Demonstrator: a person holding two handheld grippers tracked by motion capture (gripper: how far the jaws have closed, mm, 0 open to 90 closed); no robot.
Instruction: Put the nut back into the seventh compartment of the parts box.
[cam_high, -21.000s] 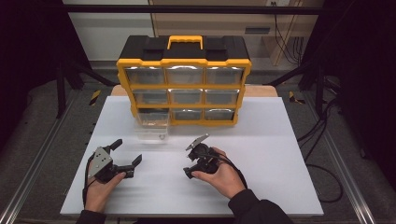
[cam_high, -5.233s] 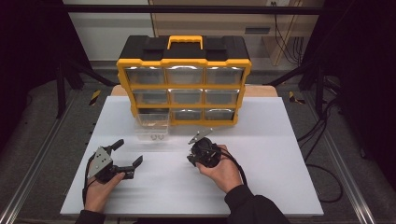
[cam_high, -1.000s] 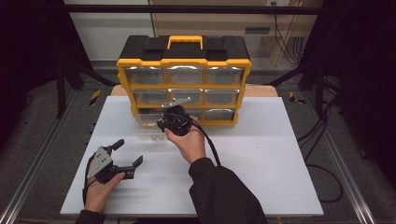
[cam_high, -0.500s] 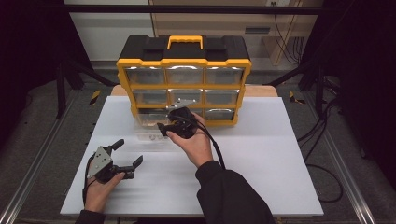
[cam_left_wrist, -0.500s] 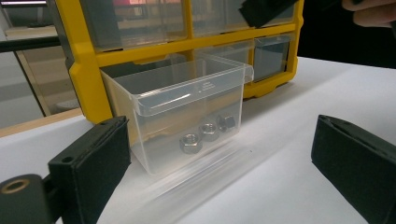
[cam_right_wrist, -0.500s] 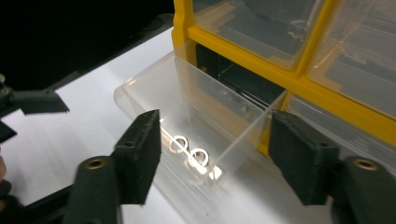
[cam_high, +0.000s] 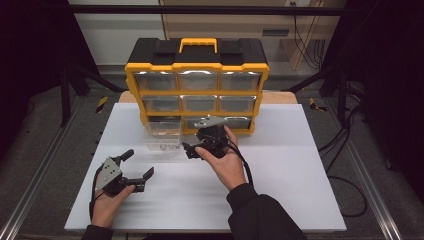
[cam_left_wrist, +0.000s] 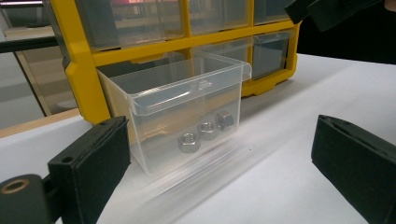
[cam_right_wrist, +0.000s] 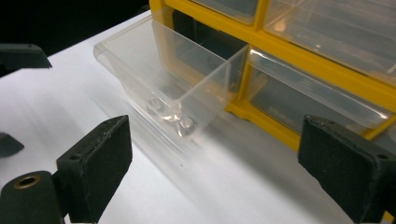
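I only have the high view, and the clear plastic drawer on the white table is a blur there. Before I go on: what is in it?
Observer: Three grey metal hex nuts lie in a row along the front wall of the clear plastic drawer.
Operator: Is the right gripper holding one?
Observer: No. The right gripper has just been opening its jaws; they stand wide with nothing between them.
Operator: And the left?
Observer: The left gripper is open too. It is aimed at the drawer's front and is not touching it.
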